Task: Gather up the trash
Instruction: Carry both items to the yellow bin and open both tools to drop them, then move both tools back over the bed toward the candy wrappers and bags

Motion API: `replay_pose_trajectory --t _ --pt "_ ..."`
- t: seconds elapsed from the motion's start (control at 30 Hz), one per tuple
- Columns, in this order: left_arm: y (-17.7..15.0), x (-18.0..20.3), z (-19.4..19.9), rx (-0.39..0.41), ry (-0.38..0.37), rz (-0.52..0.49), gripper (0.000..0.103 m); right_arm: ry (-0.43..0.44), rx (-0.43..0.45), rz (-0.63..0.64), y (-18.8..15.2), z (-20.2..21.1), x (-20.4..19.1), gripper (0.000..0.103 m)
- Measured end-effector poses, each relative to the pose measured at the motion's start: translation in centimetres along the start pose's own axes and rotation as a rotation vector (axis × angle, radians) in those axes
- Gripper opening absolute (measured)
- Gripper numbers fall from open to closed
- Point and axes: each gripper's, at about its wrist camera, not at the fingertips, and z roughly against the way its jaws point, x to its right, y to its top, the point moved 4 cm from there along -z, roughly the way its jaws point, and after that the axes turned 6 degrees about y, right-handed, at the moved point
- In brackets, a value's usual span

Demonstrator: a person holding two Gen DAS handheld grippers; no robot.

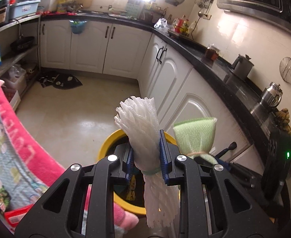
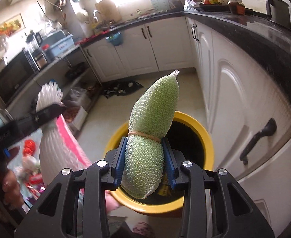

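My left gripper (image 1: 146, 154) is shut on a white foam net bundle (image 1: 139, 123), tied with a green band, held above a yellow-rimmed trash bin (image 1: 105, 144) on the floor. My right gripper (image 2: 144, 162) is shut on a green foam net bundle (image 2: 153, 115), tied with a tan rubber band, also above the bin (image 2: 197, 123). The green bundle (image 1: 195, 134) shows just right of the white one in the left wrist view. The white bundle (image 2: 50, 123) and the left gripper (image 2: 46, 113) show at the left of the right wrist view.
White cabinets (image 1: 171, 75) under a black counter (image 1: 214, 59) run along the right and back. A table with a pink-edged cloth (image 1: 16, 134) and colourful wrappers (image 2: 30, 164) is at the left. A dark mat (image 1: 64, 81) lies on the floor by a shelf rack.
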Motion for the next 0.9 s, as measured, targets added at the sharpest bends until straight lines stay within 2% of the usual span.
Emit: replay_pose_trajectory --t 0.23,0.33,0.4,0.47,0.53,0.63,0.73,0.9 --pt "-0.9 -0.6 -3.7 -0.067 0.011 0.030 0.022 -0.012 -0.047 -0.025 -1.6 -2.1 2.0 0.037" --pt "-1.3 -1.5 -4.3 -0.082 0.025 0.050 0.036 -0.027 -0.066 -0.042 -2.0 -3.2 2.6 0.042" --pt "-1.6 -2.1 -4.3 -0.086 0.031 0.064 0.048 -0.027 -0.073 -0.056 -2.2 -3.7 2.9 0.050" --pt "-2.1 -2.8 -4.1 -0.099 0.038 0.078 0.063 -0.028 -0.075 -0.066 -2.5 -4.0 3.2 0.052" --pt "-2.4 -3.4 -3.5 -0.099 0.050 0.085 0.068 -0.037 -0.076 -0.066 -2.9 -4.1 3.1 0.054" --pt "-2.7 -4.3 -2.0 -0.085 0.062 0.102 0.082 -0.032 -0.065 -0.069 -3.0 -3.9 3.0 0.058" --pt "-2.8 -5.1 -0.3 -0.058 0.078 0.107 0.092 -0.037 -0.051 -0.049 -3.1 -3.5 2.2 0.063" --pt "-2.7 -6.1 2.6 -0.013 0.095 0.117 0.092 -0.036 -0.027 -0.011 -2.8 -2.7 0.7 0.068"
